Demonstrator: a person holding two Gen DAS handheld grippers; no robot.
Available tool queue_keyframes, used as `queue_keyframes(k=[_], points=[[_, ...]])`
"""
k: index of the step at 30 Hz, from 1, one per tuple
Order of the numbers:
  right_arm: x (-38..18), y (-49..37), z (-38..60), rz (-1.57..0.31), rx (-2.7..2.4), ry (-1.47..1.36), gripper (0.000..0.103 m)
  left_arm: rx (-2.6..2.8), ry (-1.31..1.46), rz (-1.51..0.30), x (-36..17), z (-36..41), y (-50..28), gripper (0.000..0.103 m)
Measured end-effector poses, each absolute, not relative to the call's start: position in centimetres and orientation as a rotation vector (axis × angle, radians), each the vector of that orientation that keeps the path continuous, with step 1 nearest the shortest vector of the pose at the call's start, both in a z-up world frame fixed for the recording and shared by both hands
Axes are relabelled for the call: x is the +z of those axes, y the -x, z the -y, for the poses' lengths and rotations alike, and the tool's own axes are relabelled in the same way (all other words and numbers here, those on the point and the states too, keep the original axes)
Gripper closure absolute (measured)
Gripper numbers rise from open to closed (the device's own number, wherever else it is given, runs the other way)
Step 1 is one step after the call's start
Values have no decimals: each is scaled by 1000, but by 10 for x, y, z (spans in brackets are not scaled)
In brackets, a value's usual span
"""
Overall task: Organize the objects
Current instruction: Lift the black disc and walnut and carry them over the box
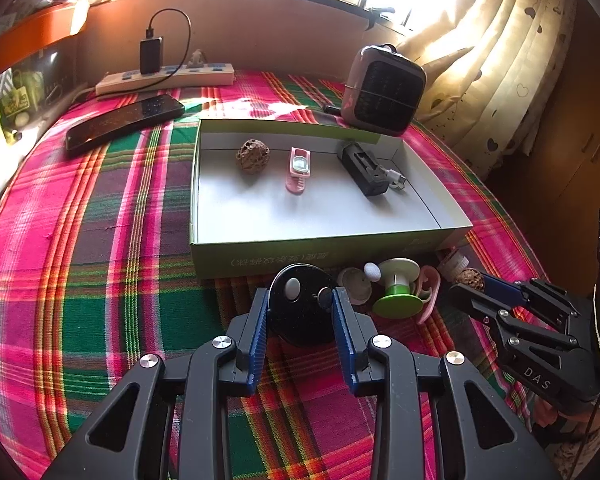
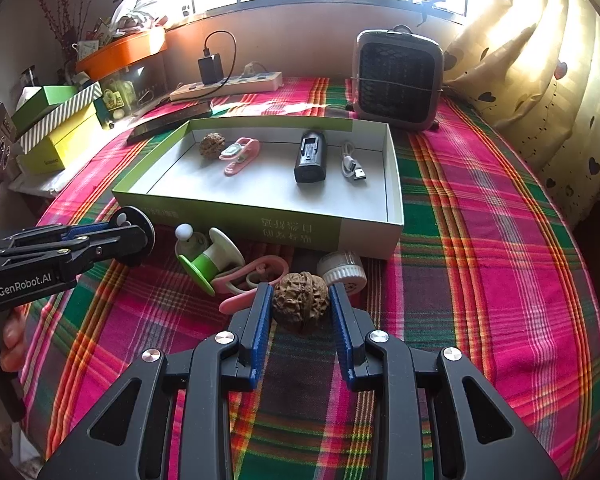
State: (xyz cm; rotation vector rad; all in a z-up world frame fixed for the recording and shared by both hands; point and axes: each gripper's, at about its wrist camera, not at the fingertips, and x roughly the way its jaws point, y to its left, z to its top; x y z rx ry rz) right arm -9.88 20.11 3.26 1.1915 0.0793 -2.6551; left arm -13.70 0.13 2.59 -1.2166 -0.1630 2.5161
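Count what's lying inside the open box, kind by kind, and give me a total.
Walnut: 1
Pink clip: 1
Black battery pack: 1
White USB cable: 1
Total: 4

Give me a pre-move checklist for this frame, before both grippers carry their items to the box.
1. Left gripper closed on the round black disc with a white button: ok, pads press both sides.
2. Right gripper closed on the wrinkled brown walnut: ok.
3. Free floor space in the open green-sided cardboard box: ok, the near half is bare.
4. Items already inside, a second walnut, a pink clip and a black rectangular device, sit along the far side: ok.
5. Held items lifted off the plaid cloth: cannot tell.
6. Green and white spool clear of both grippers: ok.
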Motion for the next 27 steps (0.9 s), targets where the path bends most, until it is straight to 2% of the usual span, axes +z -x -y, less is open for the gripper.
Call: queue_keyframes(k=[27], points=[[70,151,-195,-114,-2639,-1079,73,2564,1160,172,52,0,155,74]])
